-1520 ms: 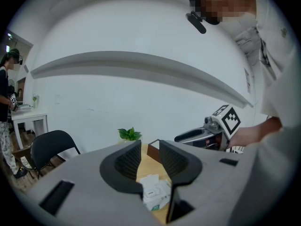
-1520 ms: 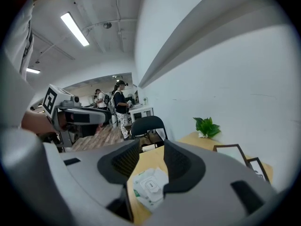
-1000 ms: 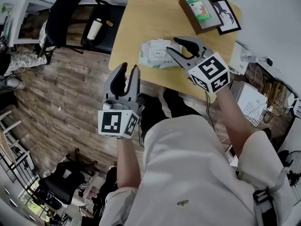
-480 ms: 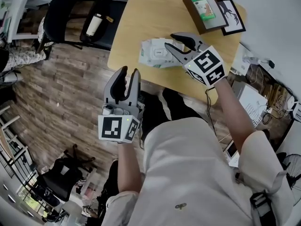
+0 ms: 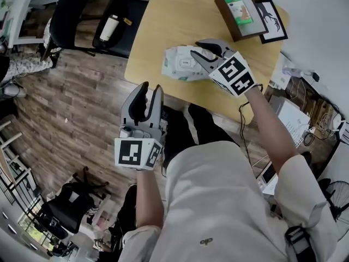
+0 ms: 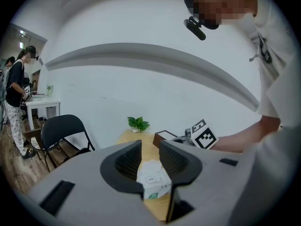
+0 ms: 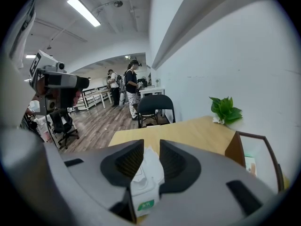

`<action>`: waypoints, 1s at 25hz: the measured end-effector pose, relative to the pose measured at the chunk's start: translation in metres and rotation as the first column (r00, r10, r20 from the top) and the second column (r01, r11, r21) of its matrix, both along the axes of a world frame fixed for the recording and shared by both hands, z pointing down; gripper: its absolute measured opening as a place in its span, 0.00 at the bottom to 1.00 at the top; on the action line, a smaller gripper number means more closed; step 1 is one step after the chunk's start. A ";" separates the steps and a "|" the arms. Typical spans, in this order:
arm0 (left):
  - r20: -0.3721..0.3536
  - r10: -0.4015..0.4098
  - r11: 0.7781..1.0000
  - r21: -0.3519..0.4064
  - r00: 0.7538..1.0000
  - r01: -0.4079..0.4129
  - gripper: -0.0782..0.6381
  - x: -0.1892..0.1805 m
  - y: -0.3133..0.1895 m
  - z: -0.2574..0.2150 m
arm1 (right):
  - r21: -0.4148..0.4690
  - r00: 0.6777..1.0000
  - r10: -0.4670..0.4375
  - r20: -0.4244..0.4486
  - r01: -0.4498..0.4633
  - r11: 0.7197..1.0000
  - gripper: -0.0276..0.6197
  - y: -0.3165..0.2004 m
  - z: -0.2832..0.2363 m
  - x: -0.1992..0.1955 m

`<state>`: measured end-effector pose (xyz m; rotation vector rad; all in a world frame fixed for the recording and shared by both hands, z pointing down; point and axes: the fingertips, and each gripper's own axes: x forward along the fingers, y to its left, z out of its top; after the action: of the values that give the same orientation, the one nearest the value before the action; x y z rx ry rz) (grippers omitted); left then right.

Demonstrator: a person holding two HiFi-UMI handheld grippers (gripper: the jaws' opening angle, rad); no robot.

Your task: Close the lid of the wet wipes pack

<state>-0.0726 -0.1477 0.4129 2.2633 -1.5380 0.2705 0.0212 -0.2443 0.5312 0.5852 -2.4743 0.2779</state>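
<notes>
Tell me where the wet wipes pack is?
In the head view the wet wipes pack lies at the wooden table's near edge, between the right tool's closing jaws, with the picture frames beyond it.

The wet wipes pack [image 7: 143, 192] is seen on the table [image 7: 188, 133], between the closing jaws of the right gripper [image 7: 151, 145]. From the pack, a black chair [image 7: 153, 108] is seen at 12 o'clock and a green plant [image 7: 225, 109] at 2 o'clock.

Two grippers [image 5: 150, 86] [image 5: 196, 49], one wet wipes pack [image 5: 182, 63], two framed pictures [image 5: 240, 12] [image 5: 272, 18] — one table [image 5: 163, 21], one leafy plant [image 7: 225, 109]
</notes>
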 end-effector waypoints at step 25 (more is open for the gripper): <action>0.016 -0.007 1.000 -0.019 1.000 0.007 0.27 0.003 0.011 0.005 | -0.019 0.986 -0.073 -0.149 0.071 0.997 0.11 -0.009 0.056 -0.004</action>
<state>-0.0700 -0.1363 0.4179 2.2461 -1.5441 0.3003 0.0168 -0.2535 0.5876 0.4909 -2.3409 0.2141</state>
